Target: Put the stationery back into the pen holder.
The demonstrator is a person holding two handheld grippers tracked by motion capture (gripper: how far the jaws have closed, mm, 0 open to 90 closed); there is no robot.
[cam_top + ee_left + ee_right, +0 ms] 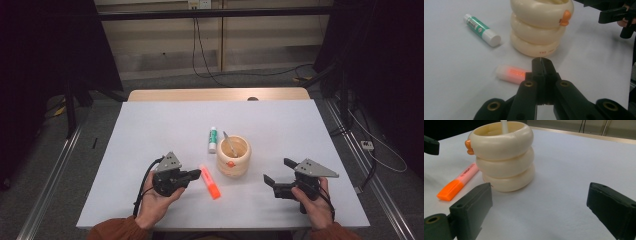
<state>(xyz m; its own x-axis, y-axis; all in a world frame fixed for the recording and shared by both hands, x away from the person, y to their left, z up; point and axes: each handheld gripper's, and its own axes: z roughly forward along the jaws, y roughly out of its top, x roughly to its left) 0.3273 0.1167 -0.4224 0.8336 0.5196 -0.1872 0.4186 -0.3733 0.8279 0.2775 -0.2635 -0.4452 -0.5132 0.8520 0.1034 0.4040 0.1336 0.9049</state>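
High view: highlighter (210, 182) roughly lengthwise, cap nearest.

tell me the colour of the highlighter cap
Bright orange cap on a pink barrel, clearest in the right gripper view.

Orange highlighter (210, 182): slim pen with pale pink barrel bearing printed lettering and a bright orange cap. Lies flat and uncapped nowhere, cap on, resting on the white bench (150, 135). Positioned just beside the base of the cream ringed pen holder (233, 156), on its left side, capped end pointing toward the near bench edge.
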